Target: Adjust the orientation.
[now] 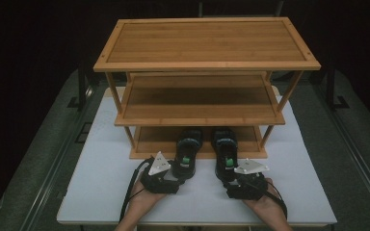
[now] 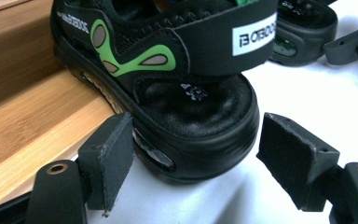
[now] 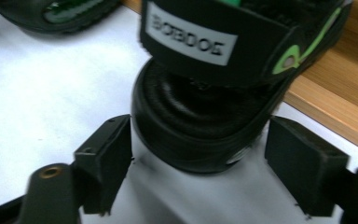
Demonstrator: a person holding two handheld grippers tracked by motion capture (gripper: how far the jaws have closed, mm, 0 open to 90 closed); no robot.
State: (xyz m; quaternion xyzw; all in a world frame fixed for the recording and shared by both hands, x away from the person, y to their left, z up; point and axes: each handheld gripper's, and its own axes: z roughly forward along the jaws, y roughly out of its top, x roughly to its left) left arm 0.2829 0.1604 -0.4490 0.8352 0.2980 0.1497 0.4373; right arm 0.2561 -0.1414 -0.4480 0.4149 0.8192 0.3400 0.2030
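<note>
Our left gripper (image 1: 171, 169) and right gripper (image 1: 237, 179) stand released around the heels of the left sandal (image 1: 188, 150) and right sandal (image 1: 225, 151), whose toes rest on the rack's (image 1: 207, 65) bottom shelf. We judge that a careless push could jam a sandal against the shelf lip, or a heel could slip from the pads.

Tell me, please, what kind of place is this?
Probably a staged recording bench, not a home: a wooden shoe rack stands alone on a white table, with two black sandals before dark surroundings.
</note>
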